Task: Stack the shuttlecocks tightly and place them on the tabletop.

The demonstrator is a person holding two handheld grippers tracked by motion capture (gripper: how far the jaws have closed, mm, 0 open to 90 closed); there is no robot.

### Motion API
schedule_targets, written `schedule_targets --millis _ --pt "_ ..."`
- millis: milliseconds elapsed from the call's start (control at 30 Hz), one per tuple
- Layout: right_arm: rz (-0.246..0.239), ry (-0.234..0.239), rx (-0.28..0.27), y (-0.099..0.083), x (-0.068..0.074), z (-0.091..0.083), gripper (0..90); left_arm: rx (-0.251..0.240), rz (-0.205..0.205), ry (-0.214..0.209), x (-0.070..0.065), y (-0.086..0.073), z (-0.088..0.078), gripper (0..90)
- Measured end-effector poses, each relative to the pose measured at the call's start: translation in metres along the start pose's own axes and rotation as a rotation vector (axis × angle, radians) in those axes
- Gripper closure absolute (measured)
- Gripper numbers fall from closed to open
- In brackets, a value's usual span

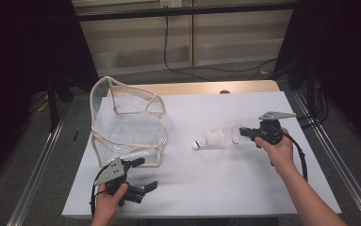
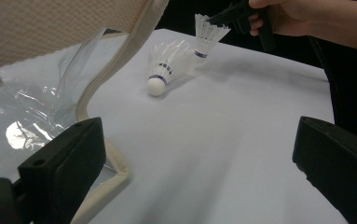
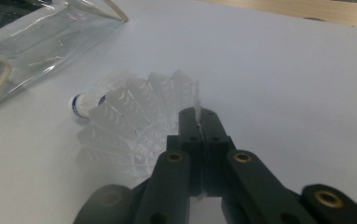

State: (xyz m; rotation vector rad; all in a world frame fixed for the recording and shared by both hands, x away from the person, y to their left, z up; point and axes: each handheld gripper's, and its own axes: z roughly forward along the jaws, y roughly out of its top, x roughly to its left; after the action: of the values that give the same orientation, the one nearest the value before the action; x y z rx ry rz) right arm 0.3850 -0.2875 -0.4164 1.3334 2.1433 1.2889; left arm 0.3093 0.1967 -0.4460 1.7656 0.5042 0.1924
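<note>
Clamped on the feather rim of a shuttlecock (image 3: 134, 126), the right gripper (image 1: 242, 133) is seen at about 3 o'clock on the table (image 1: 244, 183) in the high view, its jaws pressed together with a thin edge of white feather caught between the tips. In the right gripper view the held shuttlecock is tilted away from the jaws, its blue-banded end toward 9 o'clock; whether its cork rests on the table cannot be told, as that part is blurred. A second shuttlecock (image 1: 208, 139) lies on its side just beside the first, at its 9 o'clock in the high view, cork toward the person. In the left gripper view the two are seen close together at 12 o'clock, the loose one nearer.

The left gripper (image 1: 143, 174) is held at about 7 o'clock on the table, its jaws standing wide apart with nothing between them. A clear bag (image 1: 126, 125) with cream edging stands open at 10 o'clock, just beyond the left gripper, and one corner of it is seen beside the left jaw in the left gripper view.
</note>
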Motion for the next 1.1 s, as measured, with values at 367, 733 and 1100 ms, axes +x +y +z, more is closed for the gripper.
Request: schedule_targets --millis 367,733,1100 --pt "-0.005 -0.003 -0.002 0.006 0.004 0.006 90.0 0.002 0.002 0.002 0.000 0.000 0.000 2.8" --pt "-0.005 -0.006 -0.003 0.007 0.005 0.013 89.9 -0.001 -0.001 -0.002 0.000 0.000 0.000 2.8" --pt "-0.004 -0.009 0.003 0.006 0.006 0.019 90.0 0.000 -0.004 -0.002 0.000 0.000 0.000 2.7"
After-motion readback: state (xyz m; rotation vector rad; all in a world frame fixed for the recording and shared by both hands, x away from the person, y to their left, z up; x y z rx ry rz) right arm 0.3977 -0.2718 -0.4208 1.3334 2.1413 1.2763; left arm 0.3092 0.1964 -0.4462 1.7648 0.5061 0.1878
